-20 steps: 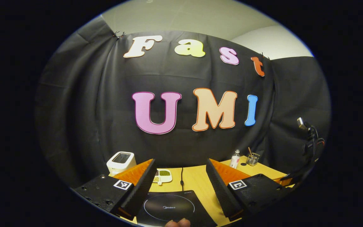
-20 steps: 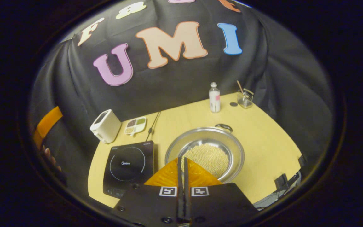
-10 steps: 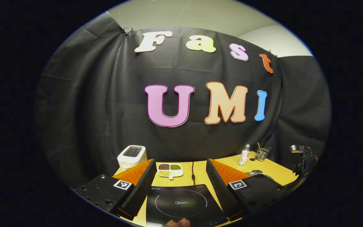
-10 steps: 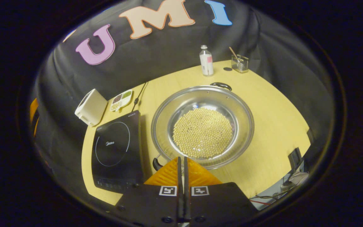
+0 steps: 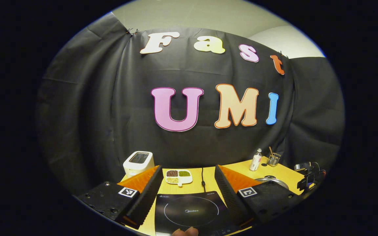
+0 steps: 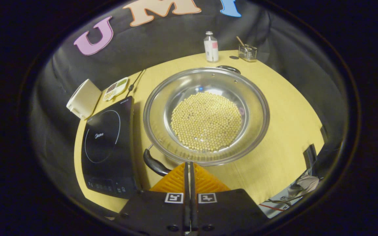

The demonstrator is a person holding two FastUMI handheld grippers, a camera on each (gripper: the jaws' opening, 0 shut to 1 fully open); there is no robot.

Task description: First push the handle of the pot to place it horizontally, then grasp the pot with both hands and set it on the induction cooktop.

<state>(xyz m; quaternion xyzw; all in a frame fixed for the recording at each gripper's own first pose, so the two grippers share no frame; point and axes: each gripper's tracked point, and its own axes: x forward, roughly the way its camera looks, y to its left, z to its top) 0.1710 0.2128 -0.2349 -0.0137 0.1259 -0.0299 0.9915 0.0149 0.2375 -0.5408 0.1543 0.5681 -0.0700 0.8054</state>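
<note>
A wide steel pot (image 6: 256, 108) full of pale beans sits on the yellow table. One black handle (image 6: 154, 165) points toward me at the near left, the other black handle (image 6: 229, 68) lies at the far rim. My right gripper (image 6: 187, 165) is shut with nothing in it, its tips just right of the near handle, beside the pot's near rim. The black induction cooktop (image 6: 105, 137) lies left of the pot. In the left gripper view my left gripper (image 5: 189, 183) hangs open above the cooktop (image 5: 189, 211), with the pot's rim (image 5: 269, 179) at the right.
A white toaster (image 6: 83, 99) and a divided dish of beans (image 6: 115, 88) stand behind the cooktop, with a black cord (image 6: 135, 83) running back. A small bottle (image 6: 211, 47) and a glass holder (image 6: 247, 53) stand at the far edge. The table (image 6: 290, 131) has bare room right of the pot.
My right gripper has dropped and moved forward toward the pot, bringing the near handle into view beside its tips. The left gripper has shifted slightly over the cooktop.
</note>
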